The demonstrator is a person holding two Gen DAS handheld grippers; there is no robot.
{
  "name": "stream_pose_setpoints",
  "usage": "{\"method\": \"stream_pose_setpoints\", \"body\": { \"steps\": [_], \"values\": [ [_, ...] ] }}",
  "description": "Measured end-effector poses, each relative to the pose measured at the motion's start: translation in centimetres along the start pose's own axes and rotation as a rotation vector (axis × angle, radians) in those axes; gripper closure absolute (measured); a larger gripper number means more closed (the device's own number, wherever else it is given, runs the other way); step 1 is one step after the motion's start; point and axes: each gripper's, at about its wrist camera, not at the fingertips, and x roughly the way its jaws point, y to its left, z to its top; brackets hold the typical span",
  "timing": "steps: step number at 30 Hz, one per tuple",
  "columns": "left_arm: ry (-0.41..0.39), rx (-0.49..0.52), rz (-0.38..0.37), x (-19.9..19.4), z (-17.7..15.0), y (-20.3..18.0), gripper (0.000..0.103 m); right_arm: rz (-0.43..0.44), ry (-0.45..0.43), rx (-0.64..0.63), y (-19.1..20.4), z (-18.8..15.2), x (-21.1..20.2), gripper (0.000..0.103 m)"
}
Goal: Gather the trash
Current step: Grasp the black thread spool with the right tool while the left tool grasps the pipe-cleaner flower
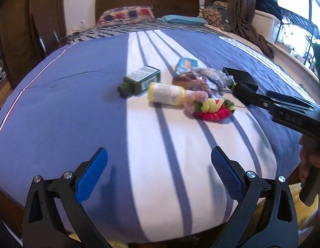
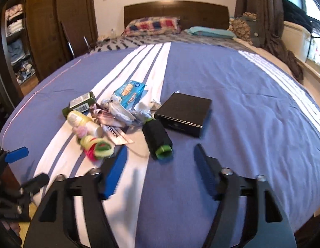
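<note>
So both grippers hang over the foot of the bed [image 2: 242, 95] with nothing in them: the left gripper [image 1: 159, 173] has its blue pads spread wide over bare blanket, and the right gripper [image 2: 160, 165] sits partly open, jaws apart with only blanket between them. The trash is all in one clump out ahead, mid-bed, on and beside the white stripe. The thing that matters for the next grab, I'd say, is the black roll [image 2: 158, 138] with the green end: it lies just ahead of the right fingers, a bit toward the left one, its long axis running roughly away from the camera with the green end facing back. So the right hand is clearly nearer, and the jaws already straddle that axis more or less. From the left wrist view the pile is well off and to the right. Left of the roll is the flower garland [image 2: 96, 146], then a cream bottle [image 2: 85, 124] lying on its side, crumpled wrappers [image 2: 122, 113], and a paper strip [image 2: 116, 137] with print I read as "ARMANI", not fully sure. Behind those a green bottle [image 1: 142, 78] on its side, label too small to read, a blue snack bag [image 2: 131, 93] with blurry lettering, and a black box [image 2: 184, 113] on the right.
</note>
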Motion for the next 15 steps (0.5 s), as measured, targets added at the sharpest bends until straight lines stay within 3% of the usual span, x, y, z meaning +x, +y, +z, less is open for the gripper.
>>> {"method": "stream_pose_setpoints", "body": {
  "steps": [3,8,10,12,15],
  "values": [
    [0.01,0.014,-0.022,1.0,0.6,-0.7,0.008,-0.003,0.014,-0.006,0.0,0.7,1.5,0.054],
    [0.027,0.022,-0.061,2.7,1.7,-2.0,0.008,-0.001,0.044,-0.019,-0.1,0.9,3.5,0.056],
    [0.033,0.025,-0.077,3.4,2.2,-2.6,0.008,0.007,0.029,-0.017,-0.2,0.9,3.4,0.061],
    [0.037,0.024,-0.093,3.8,2.5,-3.0,0.008,0.018,0.018,-0.009,-0.4,1.0,3.1,0.074],
    [0.04,0.023,-0.123,4.6,3.2,-3.7,0.008,0.021,0.003,-0.002,-0.8,1.0,2.6,0.076]
  ]
}}
